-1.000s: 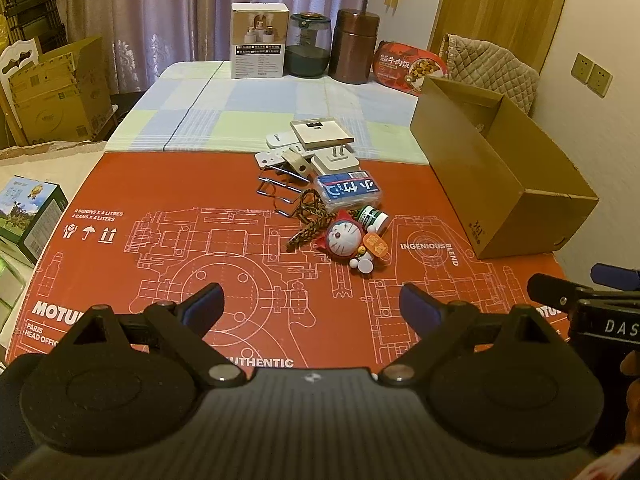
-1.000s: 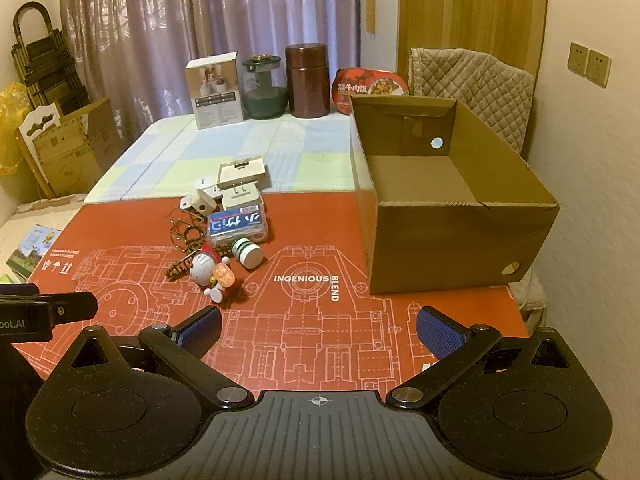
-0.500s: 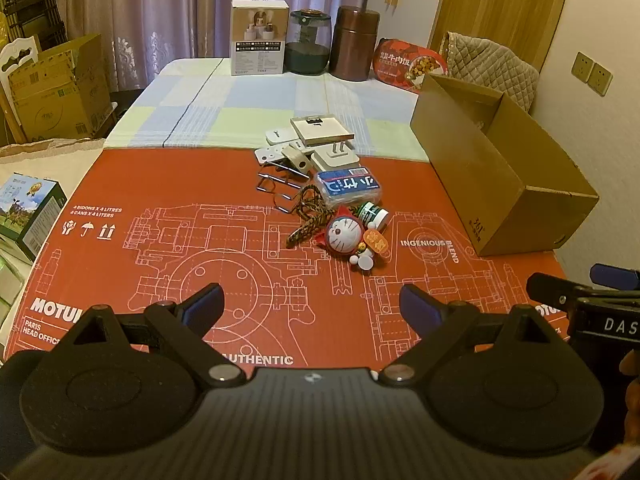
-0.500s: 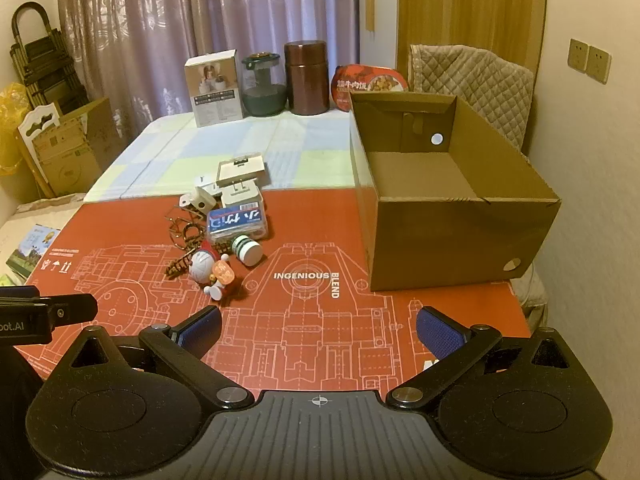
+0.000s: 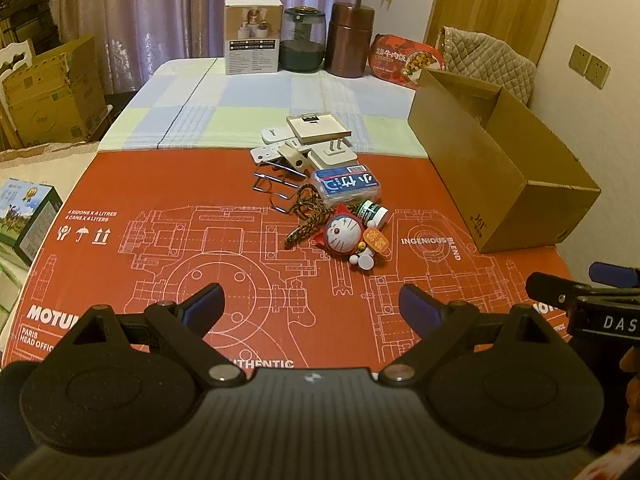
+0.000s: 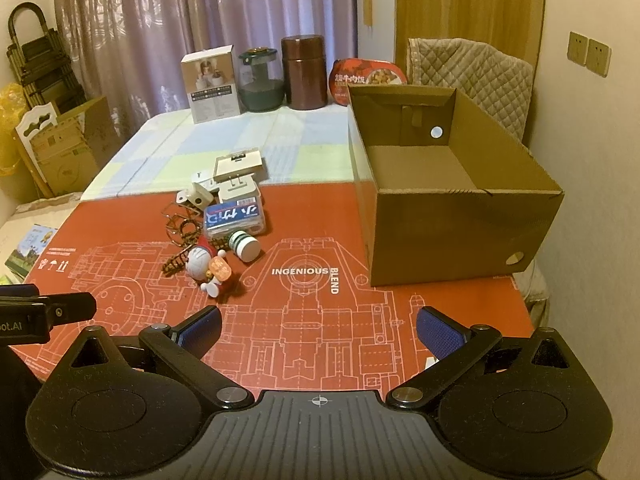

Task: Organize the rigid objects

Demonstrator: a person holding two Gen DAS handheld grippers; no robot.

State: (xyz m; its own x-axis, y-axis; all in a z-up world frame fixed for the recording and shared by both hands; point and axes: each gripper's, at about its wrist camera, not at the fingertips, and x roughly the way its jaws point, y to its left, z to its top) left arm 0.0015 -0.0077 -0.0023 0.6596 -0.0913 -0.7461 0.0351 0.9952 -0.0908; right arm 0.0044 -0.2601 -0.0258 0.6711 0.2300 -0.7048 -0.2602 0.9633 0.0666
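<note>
A pile of small items lies mid-table on the red mat (image 5: 200, 240): a blue-and-white cat toy (image 5: 342, 232), a small green-labelled bottle (image 5: 372, 212), a blue clear case (image 5: 346, 184), a braided cord (image 5: 306, 220), wire clips (image 5: 272, 182), white plugs (image 5: 332, 154) and a flat beige box (image 5: 318, 128). An open, empty cardboard box (image 6: 452, 192) stands to the pile's right. My left gripper (image 5: 310, 306) hangs open above the mat's near edge, short of the pile. My right gripper (image 6: 318, 330) is open too, nothing between its fingers, near the box's front.
Along the far edge of the table stand a white carton (image 5: 252, 42), a glass jar (image 5: 302, 40), a brown canister (image 5: 350, 40) and a red food bowl (image 5: 406, 58). A quilted chair (image 6: 472, 76) sits behind the box. Cardboard boxes (image 5: 48, 88) are on the floor at left.
</note>
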